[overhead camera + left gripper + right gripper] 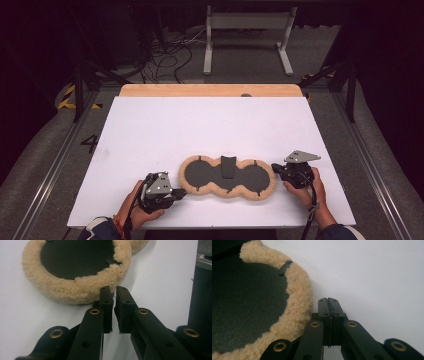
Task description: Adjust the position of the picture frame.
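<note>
left gripper (181,192): jaws nearly closed, empty | right gripper (274,167): jaws closed, empty | fleece pad (227,177): no label

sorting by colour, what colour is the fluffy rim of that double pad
Tan, a sandy beige, around dark grey centres; the fluffy rim shows best in the left gripper view.

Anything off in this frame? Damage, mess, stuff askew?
Nothing stands out. The fleece pad lies flat and intact on the white table, its black strap centred. Both grippers, left and right, sit beside its ends, holding nothing.
</note>
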`<control>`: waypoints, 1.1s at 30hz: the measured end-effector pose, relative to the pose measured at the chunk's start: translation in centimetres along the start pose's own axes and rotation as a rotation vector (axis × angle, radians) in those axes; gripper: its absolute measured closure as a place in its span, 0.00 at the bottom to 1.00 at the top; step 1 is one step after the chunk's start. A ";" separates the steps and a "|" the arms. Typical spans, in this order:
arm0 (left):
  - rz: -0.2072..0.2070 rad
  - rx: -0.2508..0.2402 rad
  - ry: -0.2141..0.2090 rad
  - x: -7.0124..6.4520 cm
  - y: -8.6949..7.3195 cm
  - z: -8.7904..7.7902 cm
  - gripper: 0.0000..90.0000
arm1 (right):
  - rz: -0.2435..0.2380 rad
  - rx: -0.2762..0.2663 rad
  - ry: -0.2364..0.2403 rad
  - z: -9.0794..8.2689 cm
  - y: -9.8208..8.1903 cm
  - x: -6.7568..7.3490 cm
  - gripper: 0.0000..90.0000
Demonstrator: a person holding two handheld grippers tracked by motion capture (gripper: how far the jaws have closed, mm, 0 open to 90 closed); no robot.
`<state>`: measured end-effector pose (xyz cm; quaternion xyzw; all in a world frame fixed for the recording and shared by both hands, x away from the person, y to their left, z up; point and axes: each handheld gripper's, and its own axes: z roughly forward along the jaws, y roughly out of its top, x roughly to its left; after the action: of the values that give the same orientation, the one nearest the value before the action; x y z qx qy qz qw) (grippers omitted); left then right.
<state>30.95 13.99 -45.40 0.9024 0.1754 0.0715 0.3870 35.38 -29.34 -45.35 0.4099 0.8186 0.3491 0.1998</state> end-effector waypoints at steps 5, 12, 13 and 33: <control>0.008 0.014 -0.007 -0.3 0.5 0.9 0.95 | -0.012 0.004 0.019 0.7 0.5 0.0 1.00; 0.008 0.018 0.004 -0.4 0.7 1.3 1.00 | -0.017 0.002 0.038 0.9 0.6 0.2 1.00; 0.008 0.023 0.016 -0.4 0.7 1.3 1.00 | -0.020 0.003 0.036 0.9 0.6 0.2 1.00; -0.066 0.033 0.147 2.9 0.8 1.4 1.00 | -0.054 0.008 0.078 0.4 0.2 1.7 1.00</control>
<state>34.23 13.61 -45.85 0.8947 0.2341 0.1217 0.3603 34.74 -27.68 -45.51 0.3746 0.8379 0.3562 0.1753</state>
